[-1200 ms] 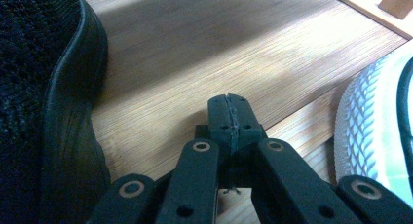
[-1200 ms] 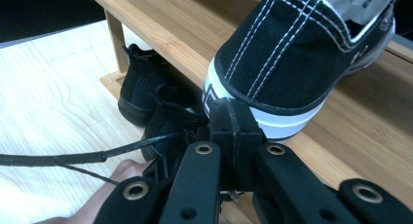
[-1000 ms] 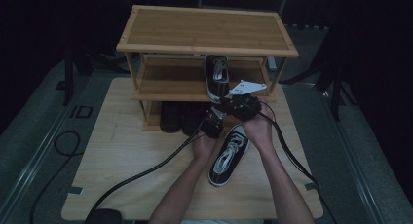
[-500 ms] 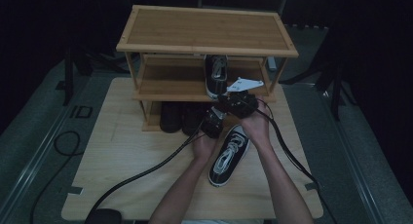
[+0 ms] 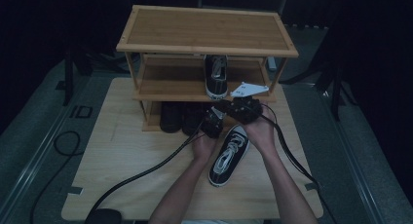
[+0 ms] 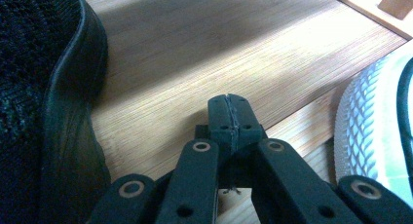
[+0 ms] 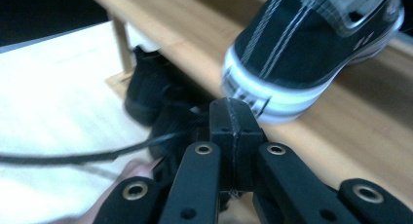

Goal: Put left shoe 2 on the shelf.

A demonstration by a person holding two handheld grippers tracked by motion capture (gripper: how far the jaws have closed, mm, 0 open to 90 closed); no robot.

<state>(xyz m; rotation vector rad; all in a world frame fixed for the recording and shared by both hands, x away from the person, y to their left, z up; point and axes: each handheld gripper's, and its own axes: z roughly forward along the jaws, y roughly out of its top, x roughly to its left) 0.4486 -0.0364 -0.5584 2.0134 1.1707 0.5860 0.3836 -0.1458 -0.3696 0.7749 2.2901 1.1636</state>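
A black-and-white sneaker stands on the middle shelf of a bamboo shoe rack, heel toward me. Its mate lies on the table between my hands. My left gripper sits low at the bottom shelf, its jaws shut on nothing. A black shoe is to its left and the table sneaker's white toe to its right. My right gripper, shut and empty, hovers just before the shelved sneaker's heel, its tip close to the white sole.
Two black shoes fill the left of the rack's bottom shelf. The rack stands at the back of a wooden table. Black cables trail from both grippers across the table toward me. Dark floor surrounds the table.
The right gripper has shifted only slightly in front of the middle shelf. The left hand and both sneakers have stayed where they were.
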